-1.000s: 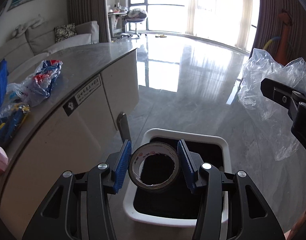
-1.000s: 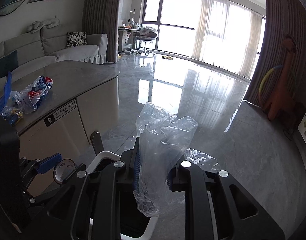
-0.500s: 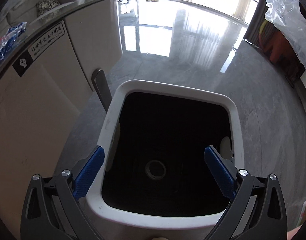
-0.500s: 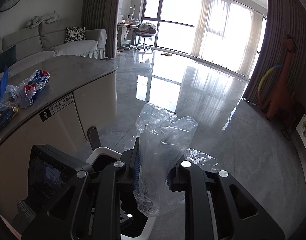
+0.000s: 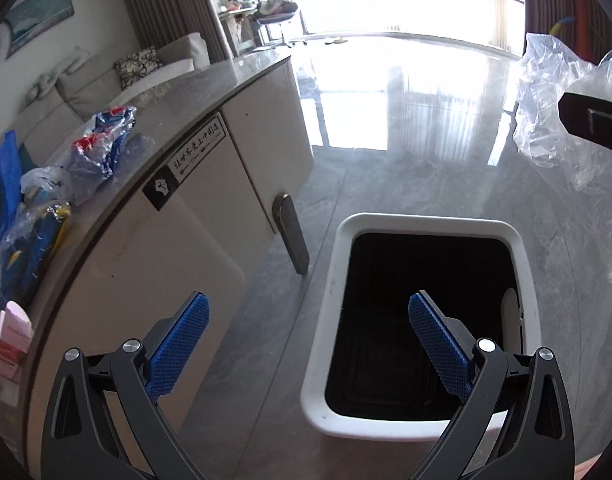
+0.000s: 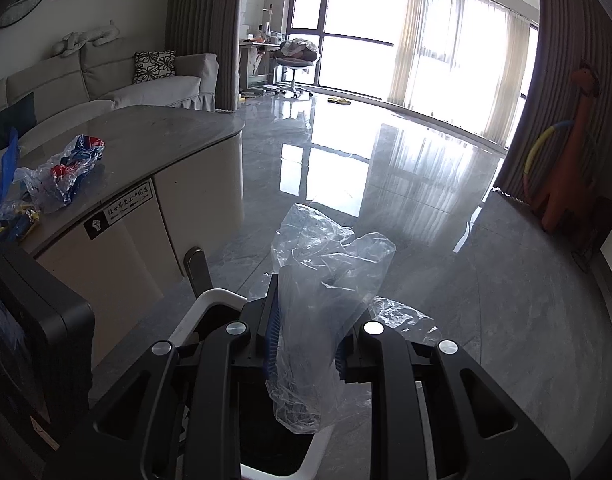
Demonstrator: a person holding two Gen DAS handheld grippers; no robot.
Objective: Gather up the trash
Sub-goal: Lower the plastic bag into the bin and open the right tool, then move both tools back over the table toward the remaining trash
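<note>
left wrist view: the left gripper [image 5: 306, 344] hangs with its blue-padded fingers [image 5: 177, 344] spread wide and nothing between them, above the left edge of a white bin [image 5: 426, 222] with a black inside that stands on the grey floor [image 5: 426, 176]. beside the bin, a cabinet [image 5: 177, 248] with a grey counter top [image 5: 193, 92] carries a label with a fist mark [image 5: 161, 188]. on the counter lie a clear bag with red and blue contents [image 5: 101, 140], a blue and yellow wrapper [image 5: 33, 240] and a small pink box [image 5: 11, 334]. at the upper right edge, part of the right gripper shows with crumpled plastic around it.

right wrist view: the right gripper [image 6: 306, 340] has its fingers narrowed onto a crumpled clear plastic bag [image 6: 326, 276], which sticks up between them and hangs below, over the bin's white rim [image 6: 213, 300]. the bag with red and blue contents [image 6: 69, 168] lies on the counter at left. a sofa [image 6: 145, 88] and a bright window [image 6: 386, 20] stand behind.
</note>
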